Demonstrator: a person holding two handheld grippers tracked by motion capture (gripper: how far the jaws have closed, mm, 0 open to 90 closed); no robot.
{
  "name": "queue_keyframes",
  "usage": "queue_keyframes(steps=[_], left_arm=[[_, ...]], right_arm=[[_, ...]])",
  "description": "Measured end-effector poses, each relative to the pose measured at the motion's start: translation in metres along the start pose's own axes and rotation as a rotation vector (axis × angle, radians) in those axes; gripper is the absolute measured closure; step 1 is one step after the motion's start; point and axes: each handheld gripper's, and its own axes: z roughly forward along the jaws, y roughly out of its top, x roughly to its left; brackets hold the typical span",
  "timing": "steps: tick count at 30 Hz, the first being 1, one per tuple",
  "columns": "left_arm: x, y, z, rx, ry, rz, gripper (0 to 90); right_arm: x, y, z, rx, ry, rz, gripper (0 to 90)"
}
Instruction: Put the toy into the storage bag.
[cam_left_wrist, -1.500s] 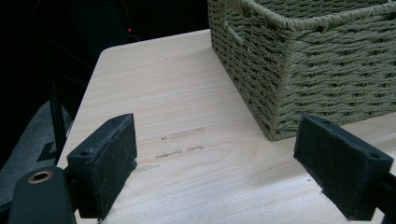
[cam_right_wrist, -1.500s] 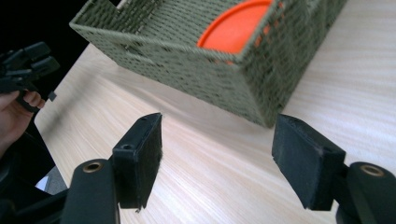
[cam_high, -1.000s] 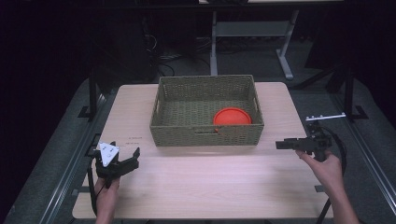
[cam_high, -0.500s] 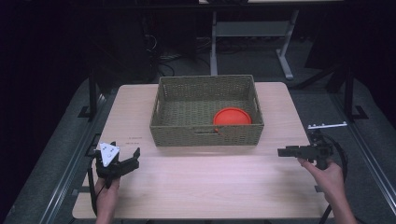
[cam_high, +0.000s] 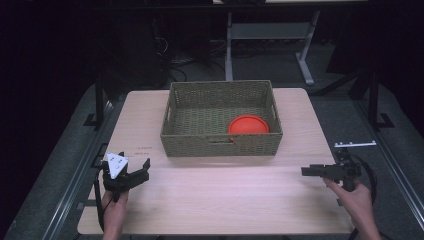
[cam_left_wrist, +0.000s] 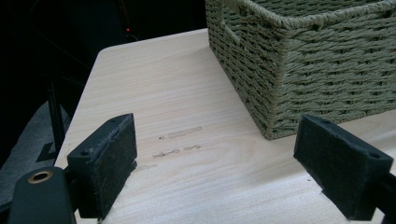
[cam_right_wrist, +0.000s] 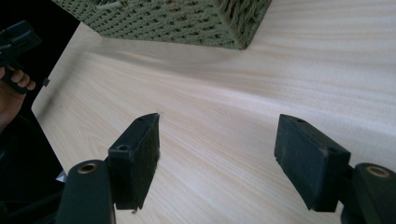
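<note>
Right gripper (cam_high: 306, 171) has dropped lower toward the table (cam_high: 220, 200), jaws wide, empty. Left gripper (cam_high: 142, 170) unmoved, likewise open and empty, near the basket (cam_high: 220, 145).

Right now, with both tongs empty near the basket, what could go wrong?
1. The orange plate lies against the near wall of the basket, so reaching tongs may catch the woven rim.
2. The right tongs hover open near the table edge; their trailing cable could snag.

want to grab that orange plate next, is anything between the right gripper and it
Yes: the woven basket's near wall. The orange plate lies inside at the right front corner, and the right gripper sits low over the table, jaws open and empty. It would probably have to go over the rim.
</note>
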Motion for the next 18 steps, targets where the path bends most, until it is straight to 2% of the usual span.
queue_keyframes(steps=[7, 18], left_arm=[[0.0, 0.0, 0.0, 0.001, 0.001, 0.0, 12.8], [-0.001, 0.0, 0.001, -0.002, -0.001, 0.001, 12.8]], right_arm=[[-0.003, -0.014, -0.002, -0.004, 0.007, 0.009, 29.8], [-0.001, -0.033, -0.005, 0.002, -0.008, -0.002, 29.4]])
